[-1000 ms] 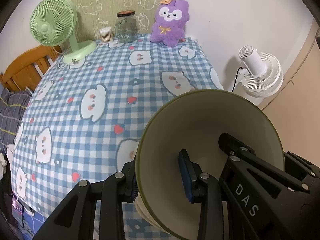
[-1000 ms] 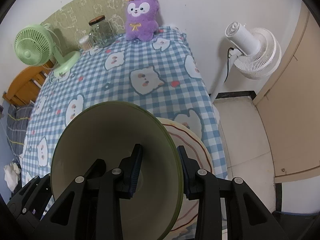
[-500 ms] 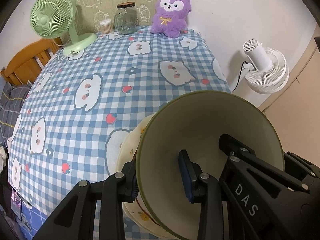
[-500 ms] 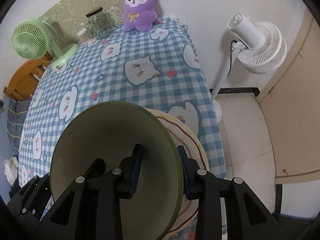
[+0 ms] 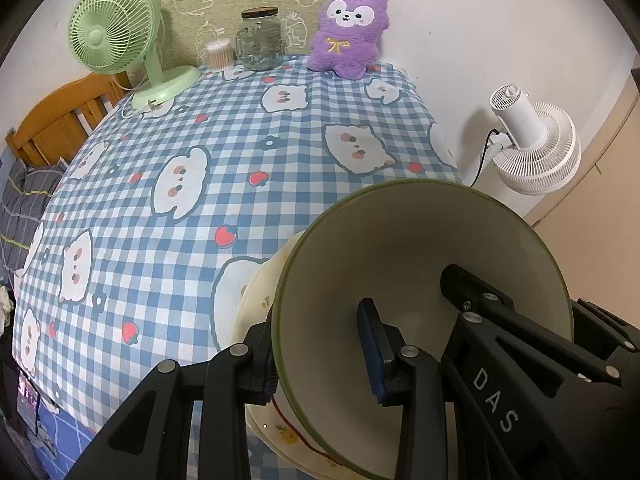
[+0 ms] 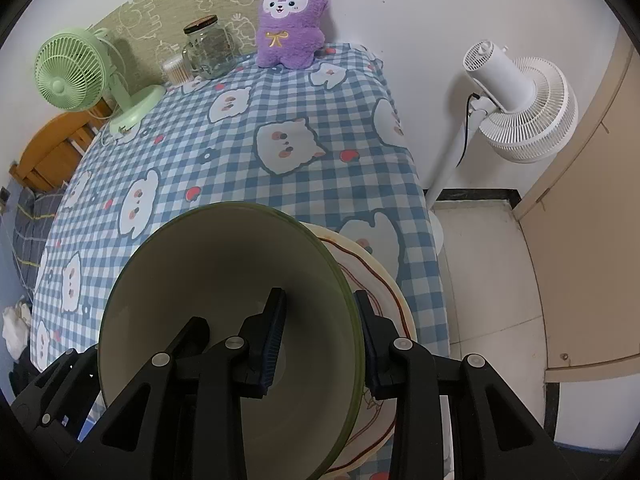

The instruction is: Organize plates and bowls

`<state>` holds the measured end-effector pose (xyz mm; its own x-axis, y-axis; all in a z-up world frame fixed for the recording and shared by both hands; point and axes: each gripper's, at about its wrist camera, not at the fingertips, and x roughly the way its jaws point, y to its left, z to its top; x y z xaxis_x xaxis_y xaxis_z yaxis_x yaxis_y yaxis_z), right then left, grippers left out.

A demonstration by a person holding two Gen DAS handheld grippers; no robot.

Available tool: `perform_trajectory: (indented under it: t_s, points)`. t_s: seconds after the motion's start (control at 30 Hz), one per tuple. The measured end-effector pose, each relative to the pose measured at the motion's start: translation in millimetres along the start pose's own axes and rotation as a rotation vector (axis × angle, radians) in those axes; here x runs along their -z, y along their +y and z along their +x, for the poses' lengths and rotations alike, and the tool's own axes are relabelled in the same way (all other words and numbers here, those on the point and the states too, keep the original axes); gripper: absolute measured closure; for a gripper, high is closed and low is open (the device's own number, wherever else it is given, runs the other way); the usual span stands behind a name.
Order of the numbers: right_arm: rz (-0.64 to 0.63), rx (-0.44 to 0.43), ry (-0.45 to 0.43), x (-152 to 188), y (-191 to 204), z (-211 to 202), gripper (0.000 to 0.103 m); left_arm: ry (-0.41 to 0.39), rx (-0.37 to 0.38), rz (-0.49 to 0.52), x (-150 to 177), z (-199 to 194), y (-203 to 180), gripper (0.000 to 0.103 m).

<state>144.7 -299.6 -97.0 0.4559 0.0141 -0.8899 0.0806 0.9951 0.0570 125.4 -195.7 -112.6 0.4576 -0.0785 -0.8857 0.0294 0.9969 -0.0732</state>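
Observation:
A cream bowl with a green rim (image 5: 420, 248) (image 6: 224, 280) hangs tilted between both grippers, just above a cream plate (image 5: 256, 300) (image 6: 384, 292) with a red line and small flowers. The plate lies near the table's front right corner. My left gripper (image 5: 320, 352) is shut on the bowl's left wall, one pad inside and one outside. My right gripper (image 6: 320, 336) is shut on the bowl's right wall in the same way. The bowl hides most of the plate.
On the blue checked tablecloth (image 5: 192, 208), a green desk fan (image 5: 116, 36), a glass jar (image 5: 260, 44), a cotton swab tub (image 5: 220, 54) and a purple plush (image 5: 348, 28) stand along the far edge. A white floor fan (image 6: 516, 100) stands beyond the table's right edge. A wooden bed frame (image 5: 60, 120) is at the left.
Both grippers keep their hold on the bowl. More of the plate now shows beside and under the bowl, and the table has slid slightly in both views.

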Motion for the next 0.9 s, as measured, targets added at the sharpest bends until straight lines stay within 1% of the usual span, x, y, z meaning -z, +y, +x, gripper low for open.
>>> perform_trajectory:
  t_s: [0.3, 0.37, 0.43, 0.47, 0.5, 0.53, 0.6, 0.63, 0.73, 0.9]
  points:
    - [-0.006, -0.019, -0.003, 1, -1, -2, 0.065, -0.004, -0.012, -0.003, 2, -3, -2, 0.067]
    - [-0.012, -0.018, -0.008, 1, -1, -2, 0.061, -0.010, -0.023, -0.002, 3, -5, -3, 0.066]
    - [-0.013, 0.021, -0.028, 0, -2, -5, 0.044, -0.019, -0.038, 0.001, 2, -7, -4, 0.065]
    - [-0.008, 0.034, -0.037, 0, -3, -6, 0.041, -0.027, -0.049, 0.003, 2, -8, -5, 0.064]
    - [0.001, 0.041, -0.046, 0, -6, -8, 0.037, -0.033, -0.057, 0.003, 1, -9, -4, 0.061]
    - [0.006, 0.039, -0.050, 0, -8, -9, 0.034, -0.036, -0.064, -0.003, 0, -10, -3, 0.053]
    - [0.012, 0.025, -0.061, -1, -11, -12, 0.029, -0.045, -0.077, -0.014, 0, -13, 1, 0.043]
    - [0.011, 0.024, -0.067, -1, -12, -13, 0.026, -0.050, -0.078, -0.016, 0, -15, 2, 0.040]
    - [0.003, 0.023, -0.093, -2, -11, -21, 0.023, -0.072, -0.083, -0.014, -2, -22, 6, 0.034]
    - [-0.014, 0.022, -0.150, -4, 0, -41, 0.021, -0.115, -0.080, -0.019, -3, -37, 16, 0.028]
